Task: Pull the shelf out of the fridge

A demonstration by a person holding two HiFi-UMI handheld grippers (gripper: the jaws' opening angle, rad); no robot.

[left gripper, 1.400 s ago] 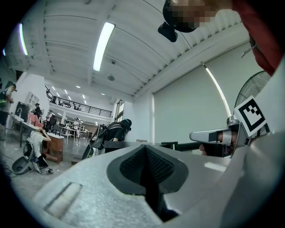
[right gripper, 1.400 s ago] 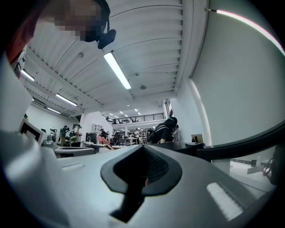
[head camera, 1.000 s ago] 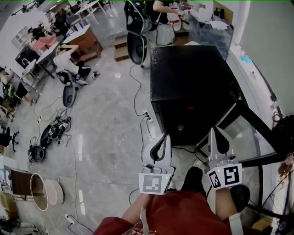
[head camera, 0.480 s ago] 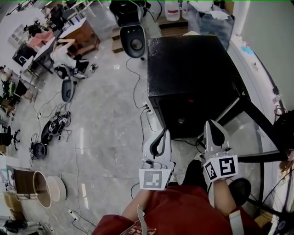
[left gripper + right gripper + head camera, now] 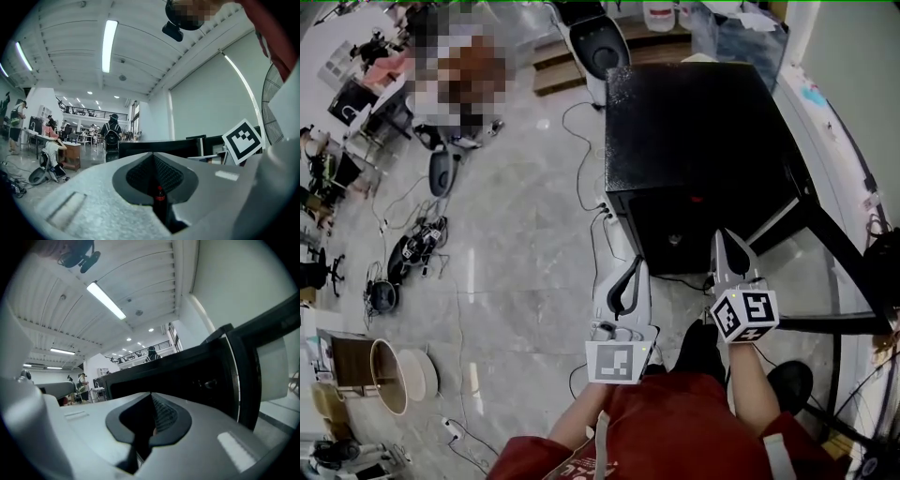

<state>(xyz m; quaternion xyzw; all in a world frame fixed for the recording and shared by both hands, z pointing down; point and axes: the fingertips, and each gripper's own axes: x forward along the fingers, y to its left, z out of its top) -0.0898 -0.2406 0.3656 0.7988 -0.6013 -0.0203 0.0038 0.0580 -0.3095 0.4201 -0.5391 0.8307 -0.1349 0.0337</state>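
Observation:
The black fridge [image 5: 698, 131] stands on the floor ahead of me, its dark front [image 5: 675, 234] facing me and its glass door [image 5: 811, 220] swung open to the right. The inside is too dark to make out a shelf. My left gripper [image 5: 630, 265] is shut and empty, held level a short way before the fridge's lower left corner. The right gripper [image 5: 722, 240] is also shut and empty, its tip close to the lower front. The left gripper view has the gripper [image 5: 153, 157] facing the fridge [image 5: 159, 146]. In the right gripper view the gripper [image 5: 151, 397] faces the dark opening [image 5: 187, 376] and door edge [image 5: 243, 376].
A power strip and cables [image 5: 602, 217] lie on the floor by the fridge's left side. More cables and gear [image 5: 412, 253] lie far left, with a round bin [image 5: 389, 375] below them. An office chair [image 5: 605, 47] stands behind the fridge. People are at desks farther back.
My right gripper has sunk and drawn closer to the fridge's front. The left gripper has barely shifted. The head view now sits closer over the fridge.

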